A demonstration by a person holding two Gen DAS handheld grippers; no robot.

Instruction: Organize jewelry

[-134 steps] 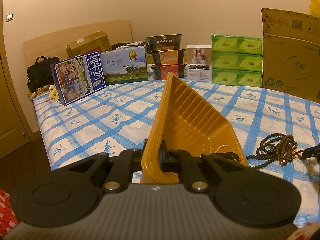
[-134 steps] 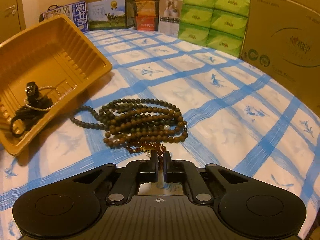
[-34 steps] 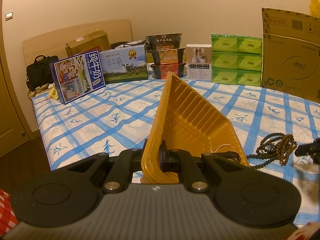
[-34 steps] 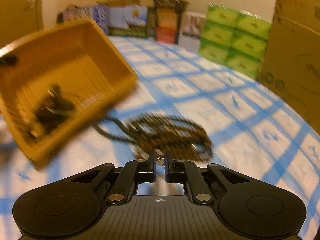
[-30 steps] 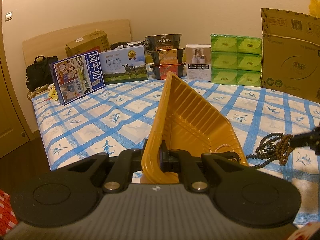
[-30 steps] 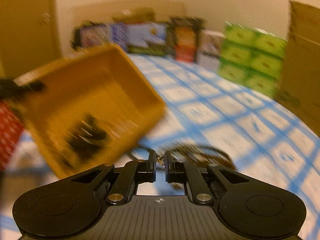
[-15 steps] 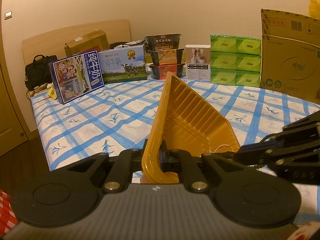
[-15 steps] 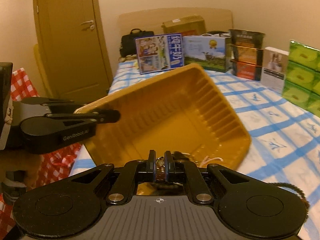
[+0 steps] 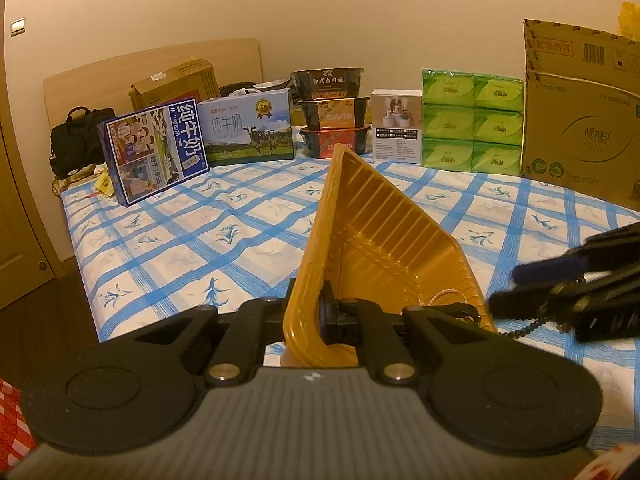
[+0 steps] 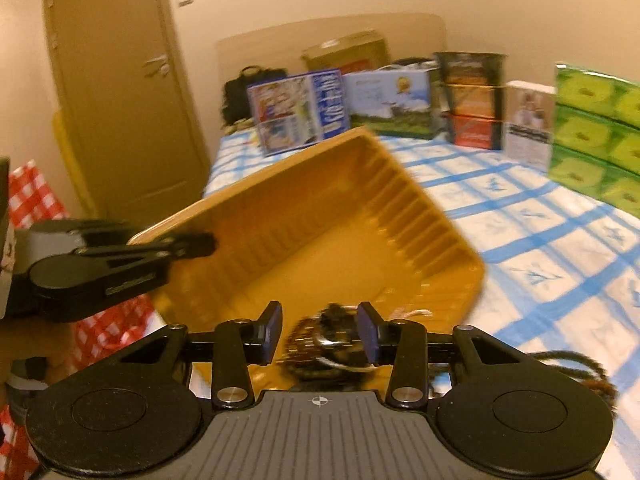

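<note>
Bedsheet (image 9: 248, 216) blue-checked | boxes (image 9: 472, 120) along wall | door (image 10: 120, 92) shut

A blue-and-white checked bedsheet (image 9: 224, 236) fills the middle of the left wrist view. Along its far edge, across the upper half of the frame, stands a row of goods: a blue milk carton box (image 9: 154, 154) tilted at the left, a second milk box with a cow picture (image 9: 248, 128) just beside it, three stacked dark food bowls (image 9: 332, 108) at centre, a small white box (image 9: 396, 126), then green tissue packs (image 9: 472, 120) stacked three high. A large cardboard carton (image 9: 580, 116) stands at the right edge. At upper left, a black bag (image 9: 76, 140) and a brown cardboard box (image 9: 176, 82) sit before a wooden headboard (image 9: 120, 68). In the right wrist view a brown door (image 10: 120, 92) occupies the upper left, and red checked cloth (image 10: 32, 192) shows at the left edge.
</note>
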